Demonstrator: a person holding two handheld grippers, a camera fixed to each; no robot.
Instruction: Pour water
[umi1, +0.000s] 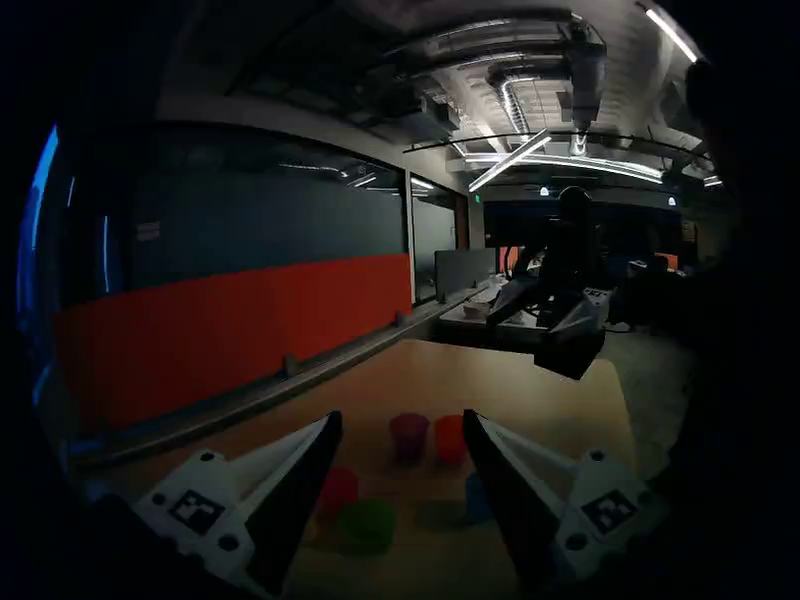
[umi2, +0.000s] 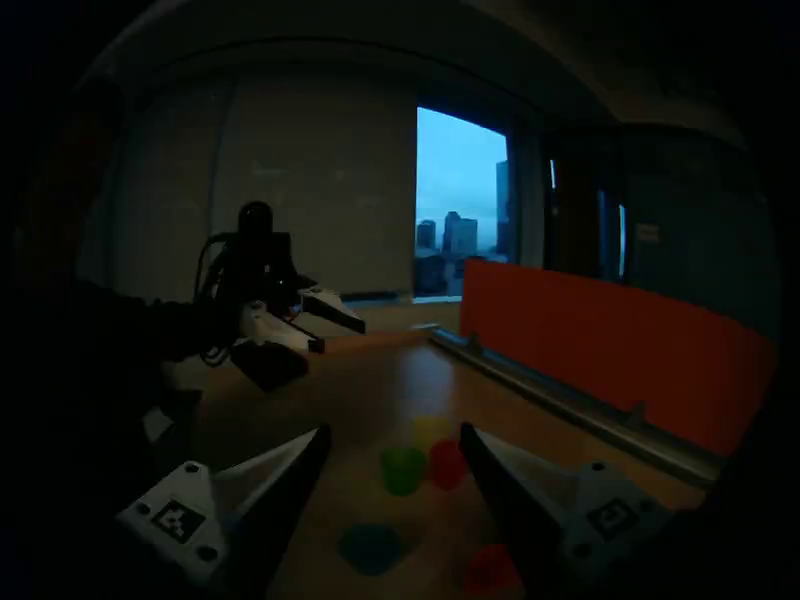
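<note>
While hovering above the tan wooden tabletop (umi1: 500, 392), the left gripper (umi1: 401, 416) and right gripper (umi2: 394, 430) are gaping, grasping nothing. A small purple plastic cup (umi1: 408, 435) is sitting at lower centre.

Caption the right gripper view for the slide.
Open right gripper facing colored cups on a dim wooden table; left gripper opposite.

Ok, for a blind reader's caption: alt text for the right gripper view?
The right gripper, open and empty, points across a dim wooden table at coloured cups. The left gripper is held farther off at left; a window shows city towers.
</note>
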